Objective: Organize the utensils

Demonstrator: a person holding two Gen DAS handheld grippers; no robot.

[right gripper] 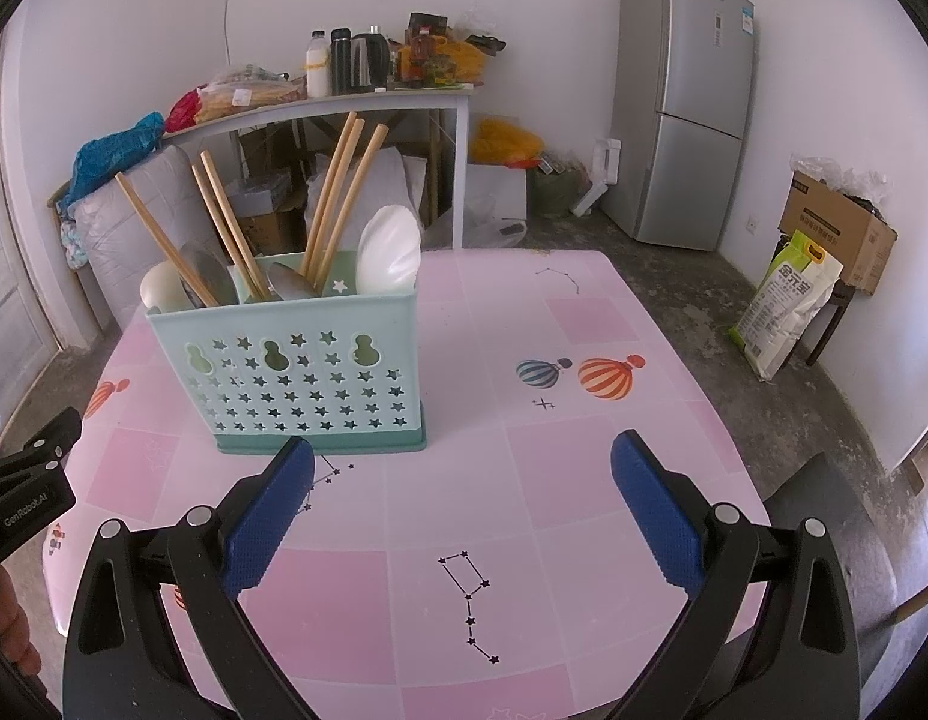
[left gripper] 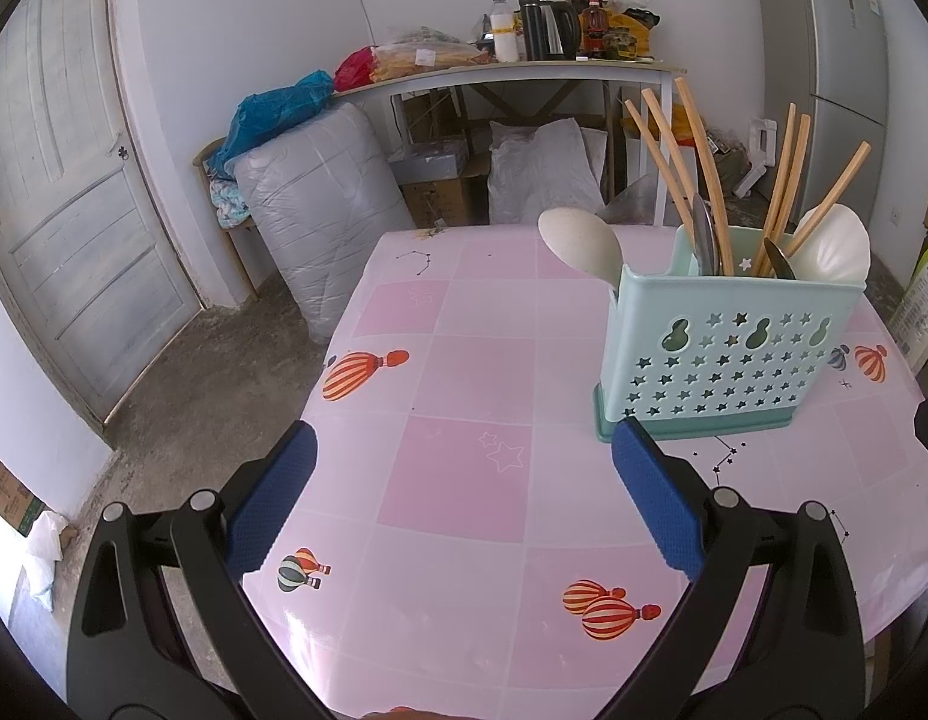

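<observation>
A mint green utensil holder [left gripper: 728, 348] [right gripper: 290, 360] with star cut-outs stands on the pink table [left gripper: 464, 420] [right gripper: 554, 480]. It holds several wooden chopsticks [left gripper: 704, 168] [right gripper: 338, 186], metal spoons [left gripper: 707, 240] [right gripper: 209, 276] and white plastic spoons [left gripper: 578, 240] [right gripper: 389, 249]. My left gripper [left gripper: 464, 450] hovers open over the table, its right finger just in front of the holder's left corner. My right gripper [right gripper: 464, 462] is open too, to the right of the holder, with nothing between its fingers. The left gripper's body [right gripper: 26, 486] shows at the left edge of the right wrist view.
Behind the table a cluttered side table [left gripper: 524, 69] [right gripper: 320, 105] carries bottles and bags. A wrapped grey bundle [left gripper: 320, 204] and a door [left gripper: 62, 192] are at the left, a fridge [right gripper: 686, 108], a cardboard box [right gripper: 836, 228] and a sack [right gripper: 782, 306] at the right.
</observation>
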